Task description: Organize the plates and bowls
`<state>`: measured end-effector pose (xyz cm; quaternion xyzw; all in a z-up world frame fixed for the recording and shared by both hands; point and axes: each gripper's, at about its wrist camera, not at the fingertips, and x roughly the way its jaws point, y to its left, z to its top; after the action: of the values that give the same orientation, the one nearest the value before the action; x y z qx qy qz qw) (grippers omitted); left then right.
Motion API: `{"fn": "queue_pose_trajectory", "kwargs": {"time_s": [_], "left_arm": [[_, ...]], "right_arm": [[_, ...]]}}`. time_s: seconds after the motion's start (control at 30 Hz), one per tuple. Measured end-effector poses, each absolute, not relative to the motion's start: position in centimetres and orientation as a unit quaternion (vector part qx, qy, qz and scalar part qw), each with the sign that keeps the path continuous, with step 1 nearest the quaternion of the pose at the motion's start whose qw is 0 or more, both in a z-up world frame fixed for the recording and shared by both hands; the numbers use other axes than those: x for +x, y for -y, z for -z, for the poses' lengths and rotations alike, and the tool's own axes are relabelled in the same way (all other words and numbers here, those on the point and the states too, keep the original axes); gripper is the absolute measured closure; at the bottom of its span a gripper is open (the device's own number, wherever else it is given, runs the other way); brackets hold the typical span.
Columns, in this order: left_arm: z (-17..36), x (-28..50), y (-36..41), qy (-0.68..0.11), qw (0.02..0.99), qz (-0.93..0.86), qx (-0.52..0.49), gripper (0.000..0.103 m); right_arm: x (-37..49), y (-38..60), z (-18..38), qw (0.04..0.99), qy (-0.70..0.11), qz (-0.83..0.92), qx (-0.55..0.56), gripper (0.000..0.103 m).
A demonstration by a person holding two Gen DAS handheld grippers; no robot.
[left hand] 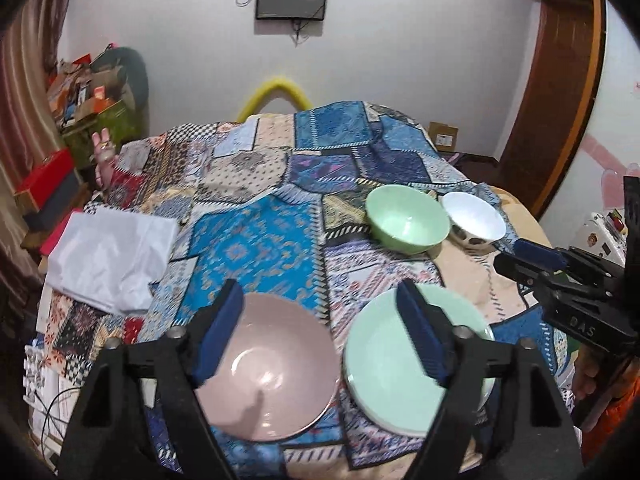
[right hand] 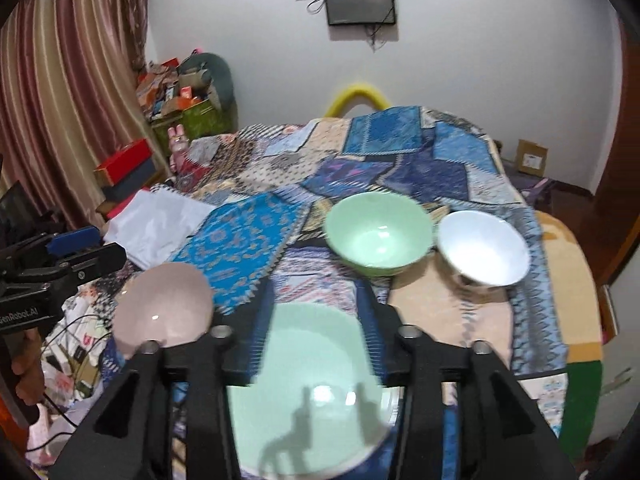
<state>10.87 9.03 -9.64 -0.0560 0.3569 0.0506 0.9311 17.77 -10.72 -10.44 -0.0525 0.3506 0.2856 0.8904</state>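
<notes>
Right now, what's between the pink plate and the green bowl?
Only patchwork cloth lies between the pink plate and the green bowl; nothing stands there. The left wrist view shows it.

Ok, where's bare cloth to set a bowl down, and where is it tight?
Most room is the bright blue patch, bordered by the white folded cloth, pink plate and green bowl. The far quilt behind the bowls is also bare. It is tight where the green bowl meets the white bowl, and between the pink and green plate.

Pink plate [left hand: 276, 364], mint-green plate [left hand: 384, 360], green bowl [left hand: 406, 216], white spotted bowl [left hand: 474, 220], blue patchwork cloth [left hand: 256, 248].
</notes>
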Motion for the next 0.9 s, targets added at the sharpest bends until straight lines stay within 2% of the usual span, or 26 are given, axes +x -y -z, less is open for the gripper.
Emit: {"fn": "queue_pose_trajectory", "kwargs": {"time_s": [0.1,0.13,0.23,0.37,0.6,0.9], "left_arm": [[9.6,12.4,-7.9,-0.358,0.931,-0.047,-0.049,0.018],[9.7,13.1,-7.6,-0.361,0.93,-0.045,-0.046,0.017],[10.0,14.9,-7.1,-0.371,0.927,-0.039,-0.046,0.008],[10.5,17.8,-6.8,-0.38,0.923,-0.033,-0.048,0.007],[12.6,23.0,-6.0,-0.398,0.916,-0.013,-0.043,0.007],[16.4,29.2,-6.0,-0.43,0.902,-0.008,-0.051,0.007]], "right_arm": [[18.4,12.3,10.3,0.897,-0.343,-0.273,-0.052,0.054],[18.8,12.6,10.3,0.898,-0.343,-0.27,-0.051,0.05],[19.9,13.4,10.4,0.9,-0.345,-0.262,-0.045,0.041],[21.5,14.0,11.0,0.902,-0.35,-0.249,-0.046,0.035],[25.1,14.1,13.4,0.891,-0.38,-0.246,-0.013,0.035],[29.4,13.3,17.5,0.868,-0.434,-0.242,0.017,0.063]]}}
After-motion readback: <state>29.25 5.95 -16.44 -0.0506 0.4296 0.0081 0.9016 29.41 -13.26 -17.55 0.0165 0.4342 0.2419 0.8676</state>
